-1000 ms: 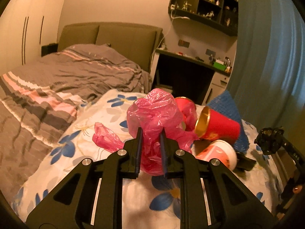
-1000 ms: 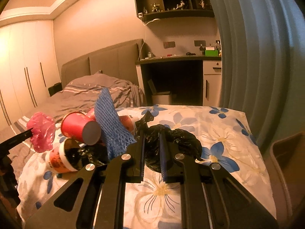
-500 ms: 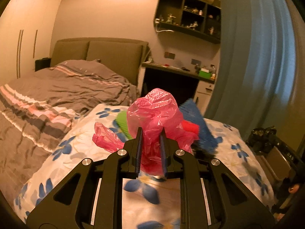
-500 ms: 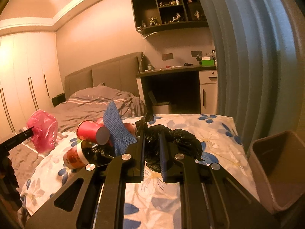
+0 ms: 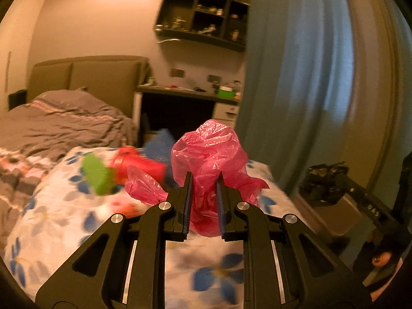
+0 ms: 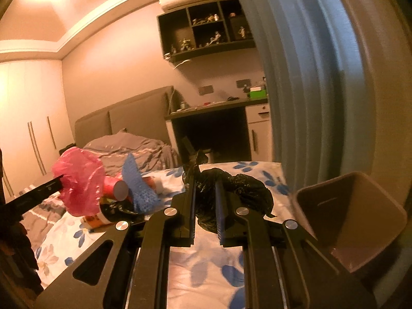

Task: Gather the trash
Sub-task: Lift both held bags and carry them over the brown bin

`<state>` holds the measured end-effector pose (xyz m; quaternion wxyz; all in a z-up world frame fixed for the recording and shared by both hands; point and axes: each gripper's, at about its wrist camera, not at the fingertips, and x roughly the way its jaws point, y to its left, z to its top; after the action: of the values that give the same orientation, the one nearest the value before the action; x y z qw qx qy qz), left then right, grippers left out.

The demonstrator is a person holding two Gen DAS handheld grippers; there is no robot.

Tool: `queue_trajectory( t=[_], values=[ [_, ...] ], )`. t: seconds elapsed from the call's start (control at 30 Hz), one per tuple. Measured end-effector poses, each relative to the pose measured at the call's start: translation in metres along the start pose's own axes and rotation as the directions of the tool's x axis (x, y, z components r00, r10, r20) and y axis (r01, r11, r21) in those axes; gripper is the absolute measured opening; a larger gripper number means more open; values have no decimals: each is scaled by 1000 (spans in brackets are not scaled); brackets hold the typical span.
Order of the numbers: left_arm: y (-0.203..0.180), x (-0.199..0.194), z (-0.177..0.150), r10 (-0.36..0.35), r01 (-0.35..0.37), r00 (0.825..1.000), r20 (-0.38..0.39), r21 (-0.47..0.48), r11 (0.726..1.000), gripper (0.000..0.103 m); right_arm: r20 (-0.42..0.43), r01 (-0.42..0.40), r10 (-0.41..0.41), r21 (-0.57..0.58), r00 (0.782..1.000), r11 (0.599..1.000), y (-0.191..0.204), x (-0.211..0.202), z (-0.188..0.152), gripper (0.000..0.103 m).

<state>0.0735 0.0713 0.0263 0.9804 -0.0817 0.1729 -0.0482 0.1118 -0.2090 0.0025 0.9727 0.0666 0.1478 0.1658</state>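
Note:
My left gripper point(image 5: 204, 180) is shut on a crumpled pink plastic bag point(image 5: 209, 154) and holds it above the flowered bedspread point(image 5: 64, 211). The pink bag also shows in the right wrist view point(image 6: 78, 180). My right gripper point(image 6: 205, 184) is shut on a crumpled black plastic bag point(image 6: 237, 193), which also shows at the right of the left wrist view point(image 5: 325, 182). A brown trash bin point(image 6: 360, 221) stands open at the right, beside the bed. A red cup point(image 6: 114, 188), blue foam net point(image 6: 137, 185), an orange-and-white cup point(image 6: 95, 220) and a green item point(image 5: 96, 175) lie on the bed.
A blue curtain point(image 6: 296, 77) hangs at the right, behind the bin. A desk point(image 6: 219, 110) and wall shelf point(image 6: 206, 33) stand beyond the bed's far end. A grey striped blanket point(image 5: 51, 128) covers the left of the bed.
Both grippers have risen and swung to the right with their bags held. The trash bin has come into the right wrist view and now sits close at the right.

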Motion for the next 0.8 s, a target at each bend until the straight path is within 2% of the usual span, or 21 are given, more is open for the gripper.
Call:
queue_trajectory(
  t=[0.33,0.63,0.8],
  values=[
    [-93,39,-6,-150,154,988,-42,98,983,16,46,105,-107,30,993,994,-48,-31,2,14],
    [-164,77,-15,-251,263,963,-92,143,954,16,73,201,-208,87,976,976,-103,-49,4,14],
    [-193,99,-17,-294,309,949,-113,150,939,16,85,228,-237,99,968,969,-122,-51,7,14]
  ],
)
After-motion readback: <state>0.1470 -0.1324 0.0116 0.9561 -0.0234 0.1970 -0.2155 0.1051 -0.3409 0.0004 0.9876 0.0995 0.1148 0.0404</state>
